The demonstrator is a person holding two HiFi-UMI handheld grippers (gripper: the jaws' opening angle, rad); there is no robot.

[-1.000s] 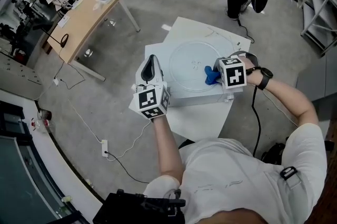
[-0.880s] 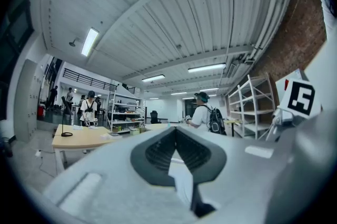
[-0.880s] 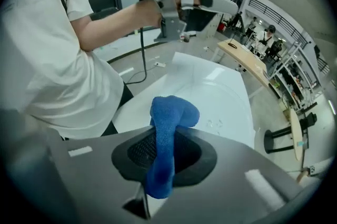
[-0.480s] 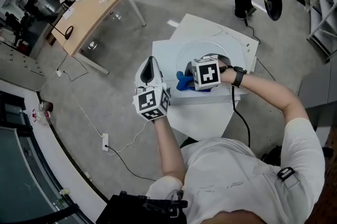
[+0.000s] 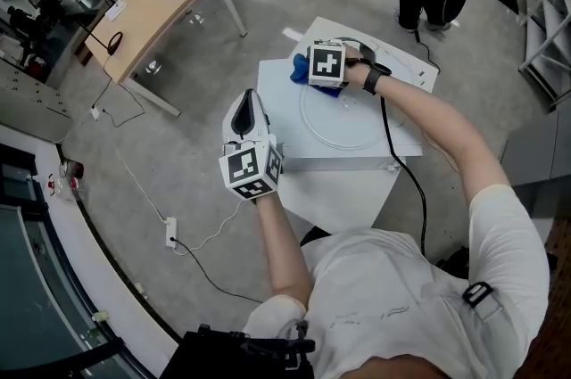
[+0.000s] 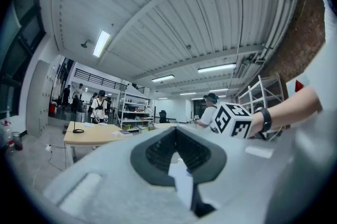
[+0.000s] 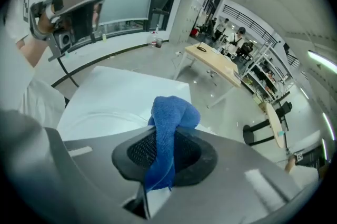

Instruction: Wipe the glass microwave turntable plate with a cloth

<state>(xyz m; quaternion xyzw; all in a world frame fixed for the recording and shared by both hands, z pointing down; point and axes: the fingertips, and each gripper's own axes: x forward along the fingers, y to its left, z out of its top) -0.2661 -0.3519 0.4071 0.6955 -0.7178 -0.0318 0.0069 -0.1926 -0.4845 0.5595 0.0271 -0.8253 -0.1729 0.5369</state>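
Right now the right gripper (image 5: 309, 69) pinches the blue microfibre cloth (image 7: 167, 128), whose length runs along the jaws with the bunched end forward, at the far-left rim of the round clear glass turntable plate (image 5: 343, 129). That plate lies flat on the white tabletop (image 5: 357, 161). The left gripper (image 5: 250, 104) hovers beside the table, jaws pressed together, empty.

The head camera looks steeply down from above the person, taking in both forearms, the white table (image 5: 339, 163) and the floor (image 5: 178, 190) around it. The left gripper (image 5: 252, 101) is beside the table's left edge. Its camera tilts upward and faces across the room to the ceiling (image 6: 184, 17). The right gripper (image 5: 303, 72) carries its camera low and close over the table, with its own jaws and the blue cloth (image 7: 168, 117) filling the foreground. All three views share the wooden desk (image 5: 152, 16). Each gripper camera also catches the other gripper.
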